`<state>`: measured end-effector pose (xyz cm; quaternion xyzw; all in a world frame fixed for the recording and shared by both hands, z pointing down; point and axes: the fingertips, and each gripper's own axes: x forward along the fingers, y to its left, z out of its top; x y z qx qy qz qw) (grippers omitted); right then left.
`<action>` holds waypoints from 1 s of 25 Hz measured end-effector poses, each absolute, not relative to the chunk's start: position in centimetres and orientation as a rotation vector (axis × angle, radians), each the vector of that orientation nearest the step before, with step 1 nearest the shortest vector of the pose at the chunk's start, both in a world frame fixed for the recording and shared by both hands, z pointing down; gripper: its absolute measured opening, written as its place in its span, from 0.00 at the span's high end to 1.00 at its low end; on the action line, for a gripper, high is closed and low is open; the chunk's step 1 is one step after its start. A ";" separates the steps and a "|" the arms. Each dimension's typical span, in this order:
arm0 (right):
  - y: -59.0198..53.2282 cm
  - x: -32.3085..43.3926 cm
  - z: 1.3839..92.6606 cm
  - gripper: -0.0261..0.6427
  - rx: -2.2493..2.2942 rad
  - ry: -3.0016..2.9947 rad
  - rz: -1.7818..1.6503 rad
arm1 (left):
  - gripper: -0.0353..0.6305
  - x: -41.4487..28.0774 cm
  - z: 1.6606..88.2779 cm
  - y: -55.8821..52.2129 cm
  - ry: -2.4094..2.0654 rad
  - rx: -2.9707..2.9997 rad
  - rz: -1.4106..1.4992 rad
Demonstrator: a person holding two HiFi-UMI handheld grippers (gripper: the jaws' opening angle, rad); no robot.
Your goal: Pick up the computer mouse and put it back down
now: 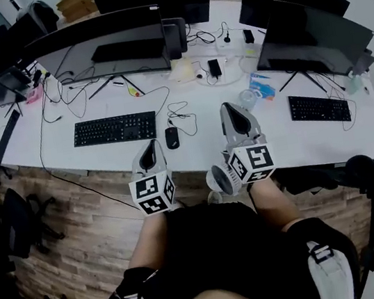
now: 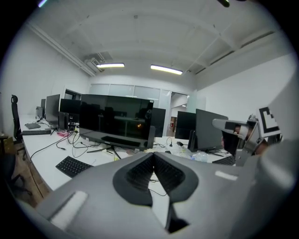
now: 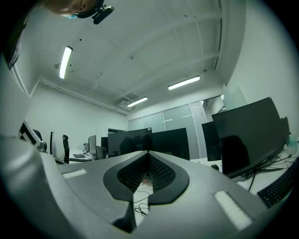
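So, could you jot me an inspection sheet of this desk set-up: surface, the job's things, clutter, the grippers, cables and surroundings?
Surface: long white desk, bare near its front edge.
Job's things: small black computer mouse lying on the desk, right of a black keyboard, touched by neither gripper.
Clutter: wide curved monitor, second dark monitor, second black keyboard.
Grippers: left gripper and right gripper held over the desk's front edge, jaws together, nothing between them.
Cables: thin black mouse cable looped behind the mouse; long black cable trailing off the desk.
Surroundings: wooden plank floor, black office chair at left.
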<state>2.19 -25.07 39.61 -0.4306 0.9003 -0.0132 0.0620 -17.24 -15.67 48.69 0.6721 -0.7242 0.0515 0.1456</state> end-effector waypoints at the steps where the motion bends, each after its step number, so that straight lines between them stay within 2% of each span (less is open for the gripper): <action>1: -25.5 1.9 40.0 0.97 -1.314 2.729 -0.050 | 0.86 -17.6 49.3 -16.2 -2.075 1.930 0.165; 5: -26.4 0.5 40.9 0.97 -1.355 2.746 -0.081 | 0.86 -18.5 52.2 -18.4 -1.989 1.925 0.224; 9: -26.8 0.2 41.4 0.97 -1.420 2.741 -0.084 | 0.68 -18.5 56.2 -20.0 -1.872 1.918 0.298; 10: -26.9 0.3 41.7 0.97 -1.443 2.740 -0.087 | 0.67 -18.5 57.3 -20.4 -1.848 1.911 0.326; 16: -26.9 1.6 43.7 0.97 -1.588 2.725 -0.130 | 0.42 -18.4 64.2 -23.2 -1.788 1.853 0.431; 25: -26.6 4.5 45.7 0.97 -1.789 2.667 -0.189 | 0.40 -16.9 71.8 -25.8 -1.654 1.794 0.631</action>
